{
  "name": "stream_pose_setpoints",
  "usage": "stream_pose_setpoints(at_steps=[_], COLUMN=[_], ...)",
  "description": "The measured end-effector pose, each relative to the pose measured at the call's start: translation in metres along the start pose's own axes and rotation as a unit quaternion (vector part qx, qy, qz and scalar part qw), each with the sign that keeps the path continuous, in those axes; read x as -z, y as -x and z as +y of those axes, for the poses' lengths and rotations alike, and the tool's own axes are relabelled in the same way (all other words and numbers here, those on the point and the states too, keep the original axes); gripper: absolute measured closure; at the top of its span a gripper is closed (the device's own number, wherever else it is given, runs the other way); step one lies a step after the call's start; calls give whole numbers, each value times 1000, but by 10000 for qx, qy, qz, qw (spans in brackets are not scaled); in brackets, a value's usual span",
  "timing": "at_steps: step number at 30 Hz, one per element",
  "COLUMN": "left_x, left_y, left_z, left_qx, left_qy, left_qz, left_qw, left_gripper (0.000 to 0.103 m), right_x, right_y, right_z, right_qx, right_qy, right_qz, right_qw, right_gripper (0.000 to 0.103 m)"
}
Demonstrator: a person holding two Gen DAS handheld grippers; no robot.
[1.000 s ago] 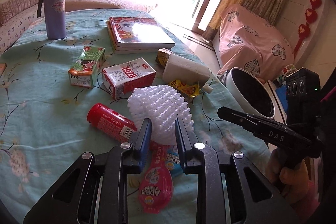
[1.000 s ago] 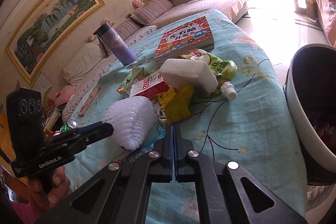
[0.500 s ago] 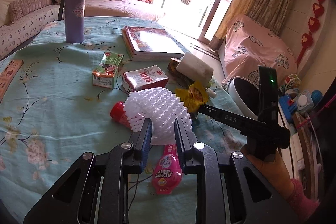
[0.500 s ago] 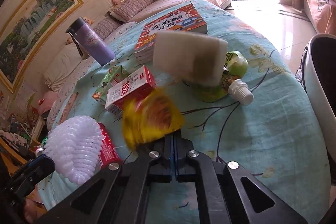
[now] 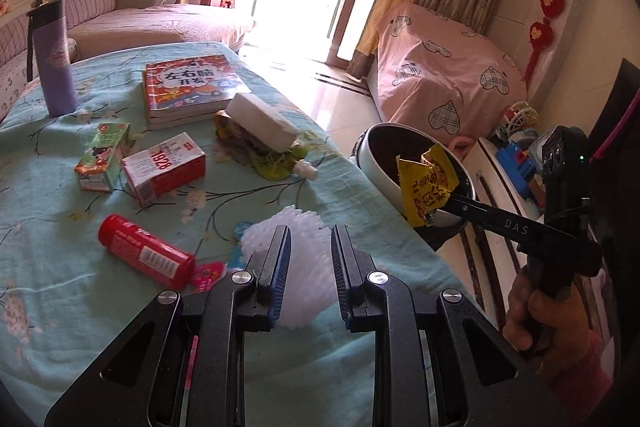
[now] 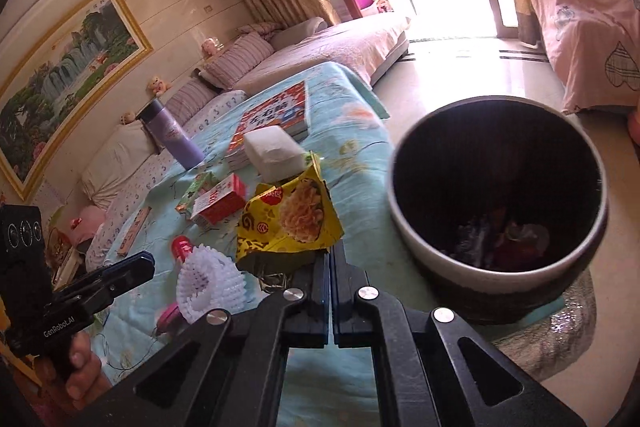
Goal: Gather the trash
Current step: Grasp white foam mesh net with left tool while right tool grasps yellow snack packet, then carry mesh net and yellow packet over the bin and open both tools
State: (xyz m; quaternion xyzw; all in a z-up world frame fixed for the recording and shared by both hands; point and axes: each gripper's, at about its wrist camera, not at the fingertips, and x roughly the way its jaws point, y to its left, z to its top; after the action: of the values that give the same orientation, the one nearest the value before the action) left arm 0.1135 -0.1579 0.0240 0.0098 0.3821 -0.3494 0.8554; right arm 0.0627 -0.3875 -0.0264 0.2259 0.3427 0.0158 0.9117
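Yellow snack wrapper is hanging pinched between my right gripper's closed jaws, crumpled and standing up from the tips. I am judging the drop: the trash bin is sitting at about two o'clock from those jaws, its mouth open upward (some litter already inside). My left gripper is hovering with jaws spread over white foam netting, farther from the bin.

Yellow wrapper, red tube, white foam net, teal floral tablecloth, dark-lined bin.
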Motion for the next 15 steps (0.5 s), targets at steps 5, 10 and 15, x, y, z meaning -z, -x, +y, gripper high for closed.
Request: stream_pose_setpoints(at_steps=[5, 10, 15], left_x=[2, 8, 8], left_y=[-8, -16, -36], left_z=[-12, -12, -20], left_qx=[-32, -291, -542], left_qy=[-119, -66, -109], left_qz=[118, 334, 439], left_qw=[9999, 9990, 9975], left_gripper=[89, 34, 18], right_x=[1, 6, 10], right_y=[18, 18, 19], right_z=[-30, -39, -43], right_qx=[161, 77, -32], right_qy=[-199, -256, -271], right_qz=[-123, -104, -78], right_qw=[9996, 9996, 9996], right_gripper=[103, 103, 103])
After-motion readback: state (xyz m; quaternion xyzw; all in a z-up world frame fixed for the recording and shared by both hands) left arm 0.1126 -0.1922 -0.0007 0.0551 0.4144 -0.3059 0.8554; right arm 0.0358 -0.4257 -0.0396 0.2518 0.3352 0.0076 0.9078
